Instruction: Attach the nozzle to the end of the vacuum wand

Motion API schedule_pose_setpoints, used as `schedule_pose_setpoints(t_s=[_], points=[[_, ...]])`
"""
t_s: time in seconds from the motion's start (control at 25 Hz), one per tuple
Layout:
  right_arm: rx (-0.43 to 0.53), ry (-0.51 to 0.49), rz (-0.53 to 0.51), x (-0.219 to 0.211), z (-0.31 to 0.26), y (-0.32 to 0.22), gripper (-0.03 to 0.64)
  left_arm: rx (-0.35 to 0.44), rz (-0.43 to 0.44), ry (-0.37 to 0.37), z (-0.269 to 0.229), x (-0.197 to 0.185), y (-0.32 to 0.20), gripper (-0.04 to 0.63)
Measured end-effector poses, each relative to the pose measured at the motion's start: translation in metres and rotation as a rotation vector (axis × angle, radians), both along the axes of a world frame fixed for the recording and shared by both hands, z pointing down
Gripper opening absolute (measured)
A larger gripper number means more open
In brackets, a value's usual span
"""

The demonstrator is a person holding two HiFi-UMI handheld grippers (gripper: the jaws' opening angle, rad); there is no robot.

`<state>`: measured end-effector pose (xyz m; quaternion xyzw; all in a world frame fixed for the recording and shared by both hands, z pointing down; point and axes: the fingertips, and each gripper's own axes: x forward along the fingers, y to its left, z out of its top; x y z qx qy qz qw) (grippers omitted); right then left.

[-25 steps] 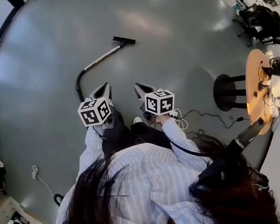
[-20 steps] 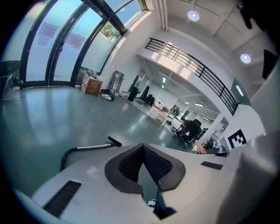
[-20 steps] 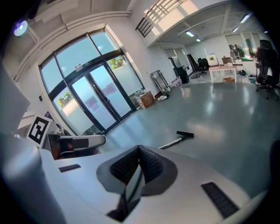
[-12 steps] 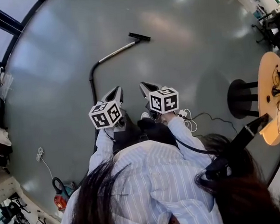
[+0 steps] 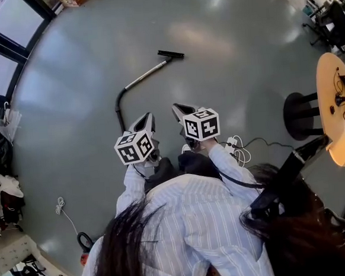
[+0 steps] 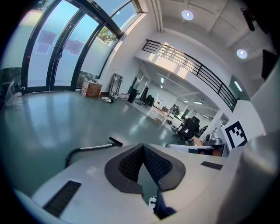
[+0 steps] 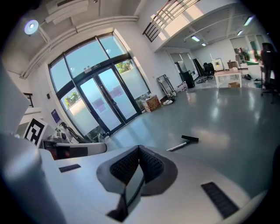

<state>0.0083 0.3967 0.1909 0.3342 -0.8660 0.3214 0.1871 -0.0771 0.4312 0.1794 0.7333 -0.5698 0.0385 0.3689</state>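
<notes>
Left hand-held gripper (image 5: pixel 148 118) & right hand-held gripper (image 5: pixel 177 109) shifted rightward, jaws together, empty; risk: closed tips may shove nozzle (image 5: pixel 171 55) away from wand (image 5: pixel 145 75).

Daylight from the tall glass doors (image 7: pixel 100 105) and the round white ceiling lamps (image 6: pixel 187 15) makes the scene evenly bright, with pale glare patches and only faint shadows on the glossy grey floor (image 5: pixel 244 69). All three views are fisheye, so straight lines bow, and the corners of both gripper views go black. The pale grey plastic left gripper (image 6: pixel 143 146) and right gripper (image 7: pixel 139 148) look soft close to the lens.
</notes>
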Motion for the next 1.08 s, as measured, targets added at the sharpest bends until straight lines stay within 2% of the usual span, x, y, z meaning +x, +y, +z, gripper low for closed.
schedule_pose_setpoints(t_s=[0.6,1.08], points=[[0.001,0.020,0.024,-0.057,-0.003,0.034,0.006,0.025,0.063,0.040,-0.005,-0.051,0.024,0.006],[0.006,0.035,0.026,-0.039,0.006,0.032,0.006,0.036,0.063,0.053,0.001,-0.034,0.020,0.006]])
